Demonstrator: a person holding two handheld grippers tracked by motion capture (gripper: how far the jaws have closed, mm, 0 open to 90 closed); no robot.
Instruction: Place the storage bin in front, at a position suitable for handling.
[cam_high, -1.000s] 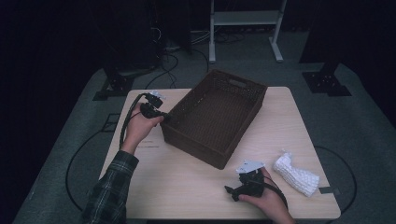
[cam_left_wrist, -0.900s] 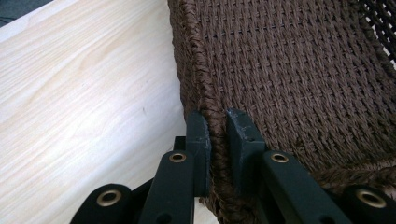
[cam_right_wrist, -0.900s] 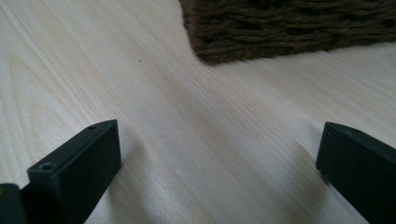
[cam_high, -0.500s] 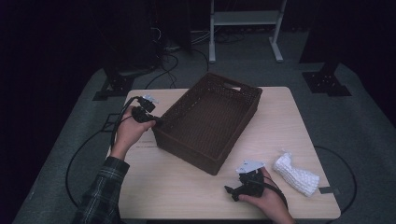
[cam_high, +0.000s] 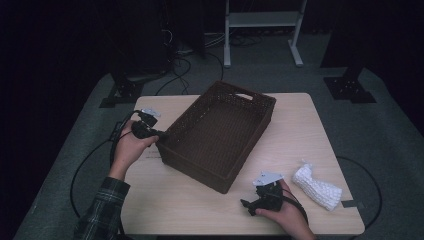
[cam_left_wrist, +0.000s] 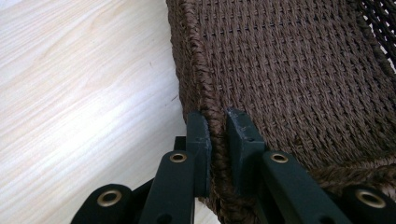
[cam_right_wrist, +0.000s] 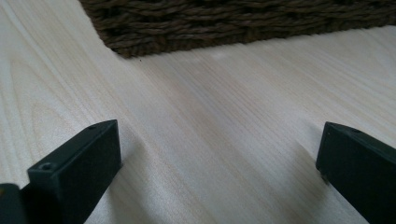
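The left gripper (cam_high: 159, 134) is clamped on the rim of the brown woven basket (cam_high: 220, 132) at its near-left corner; in the left gripper view its two jaws pinch the braided edge (cam_left_wrist: 212, 116), one on the outside wall and one inside. The basket stands on the pale wooden table (cam_high: 305, 130), set at an angle, its long sides running from near left to far right, with a handle slot in the far end wall. It sits toward the left and middle of the tabletop. The left hand (cam_high: 129, 147) reaches in from the table's left edge, with a plaid sleeve (cam_high: 102, 210) behind it. The right gripper (cam_high: 247, 205) rests low near the front edge, just in front of the basket's near corner, with its jaws wide apart and only bare wood between them. A white knitted cloth (cam_high: 316, 186) lies to its right, near that hand but apart from it.
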